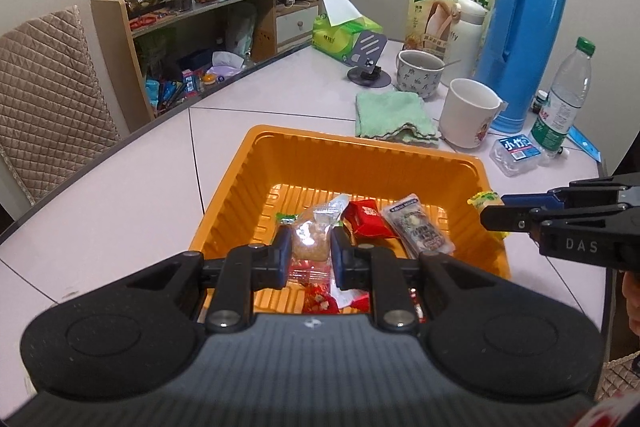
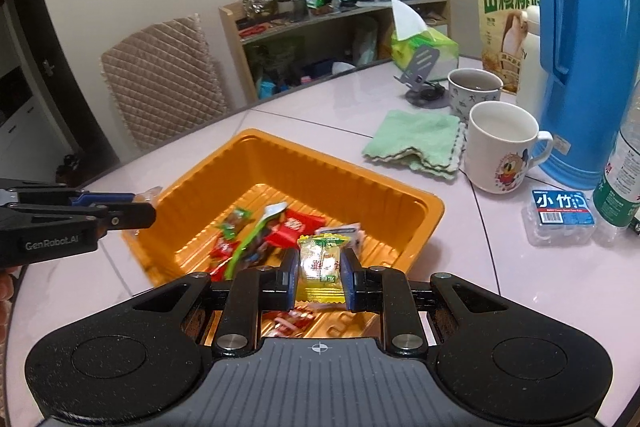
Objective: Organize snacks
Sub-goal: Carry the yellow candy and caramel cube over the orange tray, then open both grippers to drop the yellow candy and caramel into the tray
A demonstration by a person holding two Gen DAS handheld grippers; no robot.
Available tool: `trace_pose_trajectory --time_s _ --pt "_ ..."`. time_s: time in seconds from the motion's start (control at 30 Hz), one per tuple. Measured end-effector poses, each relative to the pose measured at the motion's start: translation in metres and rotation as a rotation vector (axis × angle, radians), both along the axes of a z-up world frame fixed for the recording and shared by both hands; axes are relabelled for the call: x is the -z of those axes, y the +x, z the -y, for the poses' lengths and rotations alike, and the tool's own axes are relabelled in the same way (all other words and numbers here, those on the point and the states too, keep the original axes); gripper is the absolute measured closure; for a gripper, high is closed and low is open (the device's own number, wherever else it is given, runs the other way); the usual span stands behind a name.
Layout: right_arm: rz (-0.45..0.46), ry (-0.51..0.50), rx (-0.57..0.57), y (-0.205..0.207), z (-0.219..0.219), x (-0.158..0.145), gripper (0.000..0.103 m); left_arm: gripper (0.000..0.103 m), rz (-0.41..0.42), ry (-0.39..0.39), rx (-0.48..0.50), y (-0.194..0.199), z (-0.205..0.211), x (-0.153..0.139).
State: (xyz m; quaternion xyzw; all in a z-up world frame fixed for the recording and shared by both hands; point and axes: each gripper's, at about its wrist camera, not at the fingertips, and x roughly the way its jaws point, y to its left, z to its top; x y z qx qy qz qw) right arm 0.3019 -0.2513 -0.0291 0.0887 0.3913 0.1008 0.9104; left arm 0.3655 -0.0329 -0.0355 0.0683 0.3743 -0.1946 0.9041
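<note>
An orange plastic tray sits on the pale table with several wrapped snacks in it, among them a red packet and a dark long bar. My left gripper is shut on a clear packet of brown granules, held over the tray's near side. My right gripper is shut on a yellow-green candy packet above the tray's right rim.
Beyond the tray lie a green cloth, a white mug, a patterned cup, a blue thermos, a water bottle and a small clear box. A tissue box and a padded chair stand further off.
</note>
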Motion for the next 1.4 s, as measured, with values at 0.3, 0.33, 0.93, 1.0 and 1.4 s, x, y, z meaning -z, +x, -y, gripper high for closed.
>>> trace_pose_trajectory --time_s 0.3,0.33,0.93,1.0,1.4 --pt "-0.042 -0.039 0.032 0.037 0.009 0.023 0.08 0.084 -0.035 0.004 -0.013 0.029 -0.004 0.017" --pt "-0.045 -0.043 0.036 0.04 0.01 0.025 0.08 0.084 -0.037 0.004 -0.014 0.032 -0.004 0.018" --pt "-0.049 -0.091 0.036 0.068 0.006 0.039 0.08 0.084 -0.067 -0.003 -0.046 0.048 -0.015 0.03" --pt "-0.038 -0.08 0.04 0.067 0.007 0.037 0.079 0.084 -0.068 -0.003 -0.05 0.048 -0.016 0.03" --pt "-0.033 0.005 0.061 0.054 0.01 0.032 0.056 0.084 -0.085 -0.001 -0.065 0.05 -0.02 0.035"
